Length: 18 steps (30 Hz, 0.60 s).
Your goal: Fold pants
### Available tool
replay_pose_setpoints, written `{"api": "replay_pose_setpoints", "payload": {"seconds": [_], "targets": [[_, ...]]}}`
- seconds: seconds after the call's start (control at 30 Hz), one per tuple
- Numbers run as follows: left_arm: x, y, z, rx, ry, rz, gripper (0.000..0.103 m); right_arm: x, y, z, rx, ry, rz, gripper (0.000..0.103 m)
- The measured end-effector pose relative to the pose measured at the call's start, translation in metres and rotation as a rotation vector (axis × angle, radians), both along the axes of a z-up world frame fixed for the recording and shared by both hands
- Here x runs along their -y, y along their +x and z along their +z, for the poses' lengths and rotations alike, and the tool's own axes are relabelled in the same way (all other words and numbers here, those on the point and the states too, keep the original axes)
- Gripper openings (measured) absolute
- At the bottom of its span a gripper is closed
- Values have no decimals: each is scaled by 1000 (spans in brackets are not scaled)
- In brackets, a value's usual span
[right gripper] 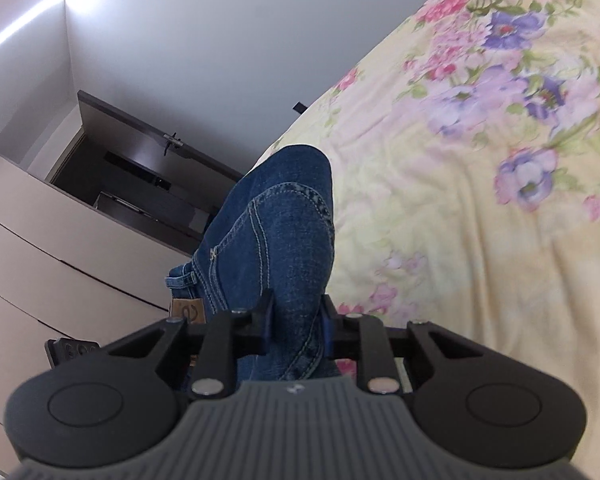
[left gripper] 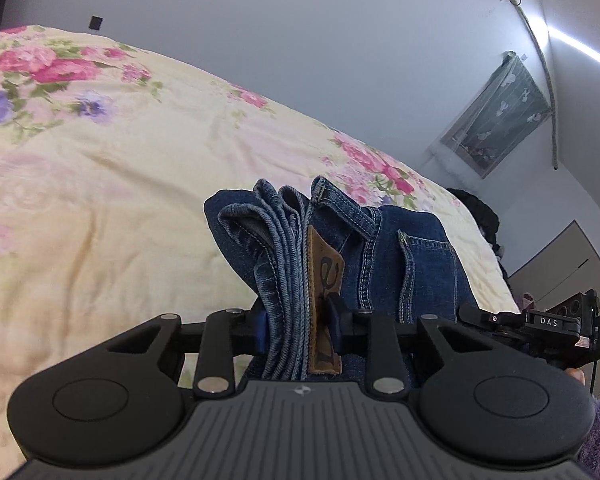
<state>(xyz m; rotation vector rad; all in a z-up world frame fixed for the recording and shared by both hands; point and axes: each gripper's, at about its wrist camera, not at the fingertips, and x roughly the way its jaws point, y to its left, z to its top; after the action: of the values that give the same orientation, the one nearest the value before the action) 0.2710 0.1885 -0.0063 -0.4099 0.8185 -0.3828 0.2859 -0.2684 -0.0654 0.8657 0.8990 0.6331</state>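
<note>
denim jeans, already bunched into layers, hang above the bed, raised off the floral quilt. left hand-held gripper clamps the stacked waistband and hems; right hand-held gripper pinches the folded edge. likely a carry step; next, lower both together and lay the fold flat.

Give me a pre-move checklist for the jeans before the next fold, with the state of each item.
1. Left hand-held gripper clamped on the jeans: ok, pads squeeze the stacked waistband layers beside the leather patch.
2. Right hand-held gripper clamped on the jeans: ok, denim pinched between the pads.
3. All layers caught in the left grip: cannot tell.
4. Landing area on the floral bedspread: ok, bare fabric.
5. Legs hanging straight below: cannot tell, out of view.
</note>
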Motion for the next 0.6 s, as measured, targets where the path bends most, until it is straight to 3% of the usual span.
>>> {"api": "replay_pose_setpoints", "payload": {"seconds": [0.23,0.6], "targets": [[-67,-6,1,-55,73,55,32,-87,7,-21,-52,47,70,18],[-124,36,-54,-124,65,105,32,-155,54,-63,-105,5,107,18]]}}
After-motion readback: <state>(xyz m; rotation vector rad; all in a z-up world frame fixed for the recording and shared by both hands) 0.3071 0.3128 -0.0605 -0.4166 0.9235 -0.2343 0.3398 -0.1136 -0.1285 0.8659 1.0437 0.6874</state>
